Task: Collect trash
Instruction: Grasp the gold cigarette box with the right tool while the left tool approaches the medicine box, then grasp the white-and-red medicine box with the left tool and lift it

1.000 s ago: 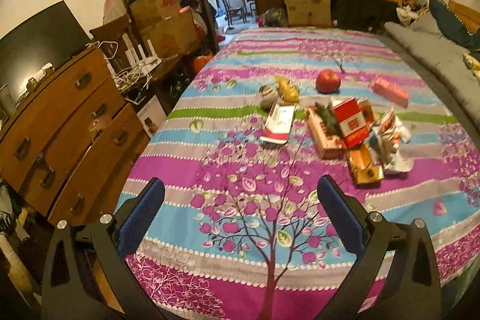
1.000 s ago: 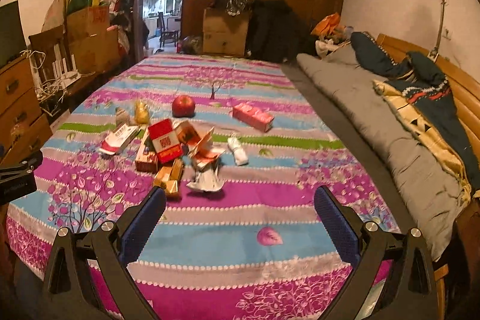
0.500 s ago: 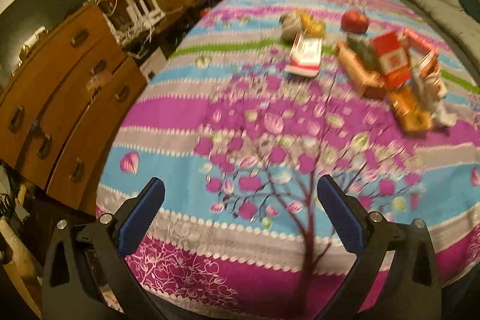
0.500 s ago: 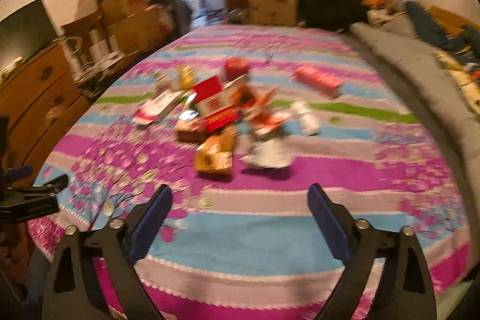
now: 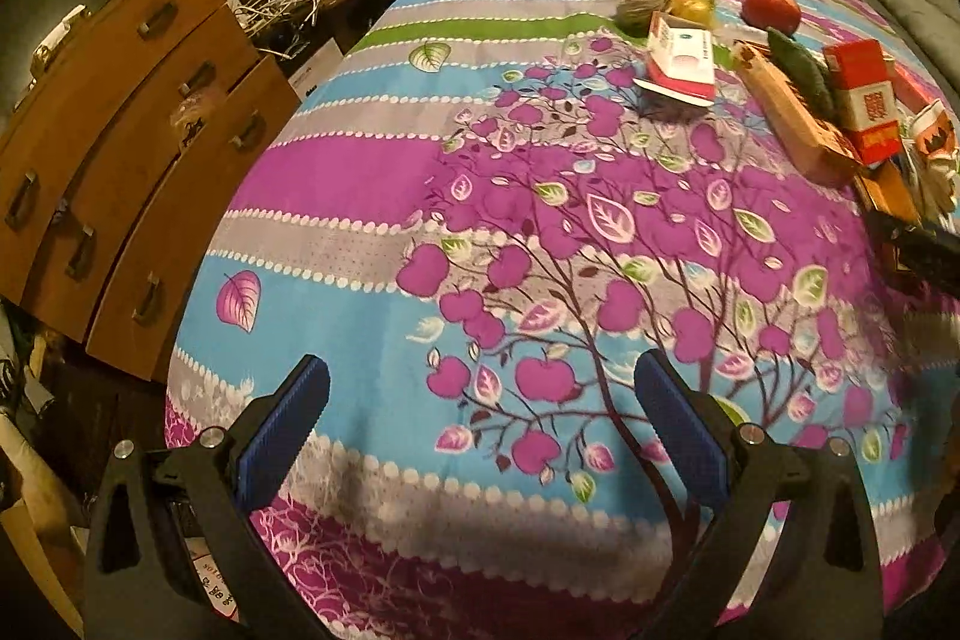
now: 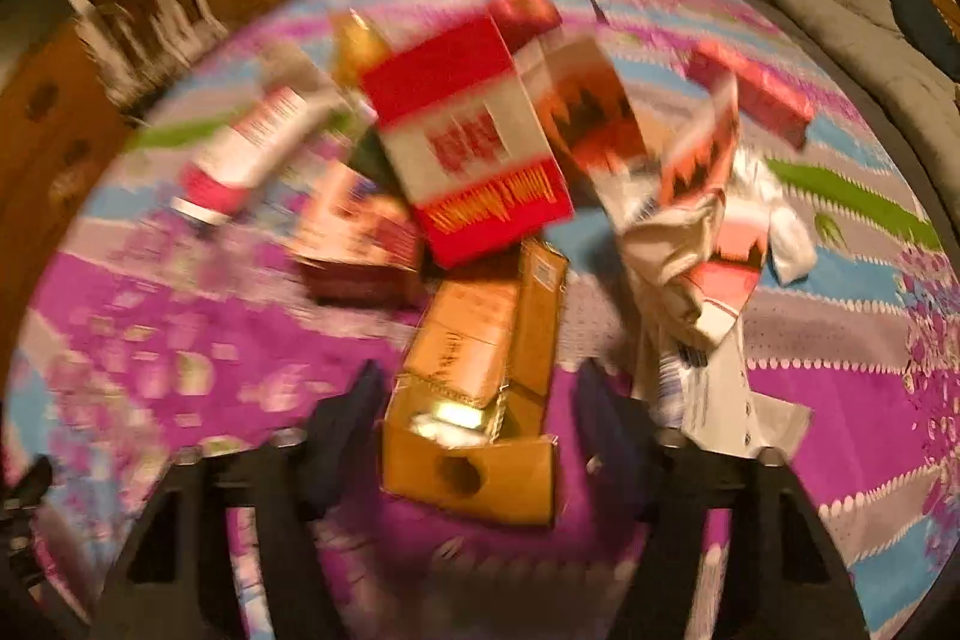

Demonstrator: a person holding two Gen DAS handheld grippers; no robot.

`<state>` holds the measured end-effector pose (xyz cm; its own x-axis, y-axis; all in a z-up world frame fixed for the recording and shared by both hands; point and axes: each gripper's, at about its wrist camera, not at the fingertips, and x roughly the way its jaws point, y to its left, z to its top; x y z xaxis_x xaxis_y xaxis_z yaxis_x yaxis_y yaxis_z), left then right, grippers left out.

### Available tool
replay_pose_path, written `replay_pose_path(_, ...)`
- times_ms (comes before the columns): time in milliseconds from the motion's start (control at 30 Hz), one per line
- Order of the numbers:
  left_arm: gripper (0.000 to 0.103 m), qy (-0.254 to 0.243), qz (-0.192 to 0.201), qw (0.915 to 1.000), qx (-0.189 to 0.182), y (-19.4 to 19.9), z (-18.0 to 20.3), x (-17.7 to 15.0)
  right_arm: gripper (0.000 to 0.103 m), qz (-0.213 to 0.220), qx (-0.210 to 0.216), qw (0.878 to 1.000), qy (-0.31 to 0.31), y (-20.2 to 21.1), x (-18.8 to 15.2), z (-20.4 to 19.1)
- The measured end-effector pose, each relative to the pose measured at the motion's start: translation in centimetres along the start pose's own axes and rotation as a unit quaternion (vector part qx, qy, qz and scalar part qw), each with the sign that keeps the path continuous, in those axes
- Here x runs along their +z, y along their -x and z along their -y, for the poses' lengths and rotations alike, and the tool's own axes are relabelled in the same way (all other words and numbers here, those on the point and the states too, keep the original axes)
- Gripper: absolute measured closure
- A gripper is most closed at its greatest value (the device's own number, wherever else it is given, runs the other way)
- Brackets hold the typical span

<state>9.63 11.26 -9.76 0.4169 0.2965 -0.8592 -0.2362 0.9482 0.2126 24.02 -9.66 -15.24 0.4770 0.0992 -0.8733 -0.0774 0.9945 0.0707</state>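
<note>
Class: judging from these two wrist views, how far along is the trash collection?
Nothing looks collected yet: the boxes and wrappers still lie on the bedspread. In hand: the right gripper, jaws just closing, straddles the orange carton. The left gripper is open and holds nothing. Everything remains.

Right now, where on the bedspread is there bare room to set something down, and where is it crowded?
Bare: the tree-print stretch of the bedspread between the left gripper and the white-and-red box, out to the edge beside the wooden dresser. Crowded: the far right, where the apple, red carton and brown boxes pile together.
</note>
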Motion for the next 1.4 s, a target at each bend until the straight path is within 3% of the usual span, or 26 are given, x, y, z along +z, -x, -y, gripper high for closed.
replay_pose_path(233, 0.005, 0.001, 0.023, 0.9997, -0.012, 0.0, 0.1, 1.3, 0.05, 0.004, 0.056, 0.998, -0.041, 2.3, -1.8, 0.4)
replay_pose_path(333, 0.005, -0.024, 0.047, 0.9975, -0.048, 0.0, 1.3, 3.1, 0.05, -0.004, 0.085, 0.995, -0.051, 4.8, -4.2, 0.6)
replay_pose_path(433, 0.005, -0.078, 0.08, 0.9874, -0.112, -0.8, 3.9, 6.7, 0.05, -0.004, 0.113, 0.991, -0.068, 7.2, -6.4, 1.0)
replay_pose_path(533, 0.005, -0.113, 0.099, 0.9796, -0.134, -2.8, 6.6, 10.3, 0.05, 0.006, 0.138, 0.986, -0.088, 9.8, -8.3, 1.5)
replay_pose_path(667, 0.005, -0.12, 0.094, 0.9805, -0.124, -6.8, 9.6, 14.7, 0.05, 0.009, 0.157, 0.983, -0.093, 12.0, -9.4, 1.9)
replay_pose_path(767, 0.005, -0.132, 0.068, 0.9786, -0.143, -9.9, 11.5, 16.7, 0.05, 0.007, 0.161, 0.983, -0.086, 12.5, -9.4, 1.6)
replay_pose_path(833, 0.02, -0.131, 0.051, 0.9789, -0.148, -11.3, 11.8, 16.9, 0.05, 0.006, 0.157, 0.984, -0.081, 12.5, -9.4, 1.4)
replay_pose_path(900, 0.051, -0.119, 0.041, 0.9773, -0.17, -12.0, 11.3, 16.6, 0.05, 0.007, 0.155, 0.985, -0.08, 12.2, -9.1, 1.4)
replay_pose_path(1033, 0.054, -0.113, 0.062, 0.9716, -0.198, -9.2, 10.1, 14.5, 0.05, 0.019, 0.151, 0.986, -0.071, 12.1, -8.4, 1.3)
replay_pose_path(1133, 0.056, -0.13, 0.086, 0.9697, -0.188, -6.3, 9.0, 11.4, 0.05, 0.033, 0.147, 0.986, -0.064, 12.2, -7.8, 1.0)
replay_pose_path(1267, 0.056, -0.105, 0.09, 0.9724, -0.188, -2.8, 6.6, 7.0, 0.05, 0.049, 0.142, 0.987, -0.063, 12.7, -7.3, 0.8)
replay_pose_path(1400, 0.056, -0.098, 0.113, 0.9768, -0.153, 1.4, 4.5, 2.5, 0.05, 0.06, 0.138, 0.987, -0.055, 14.0, -7.7, 0.6)
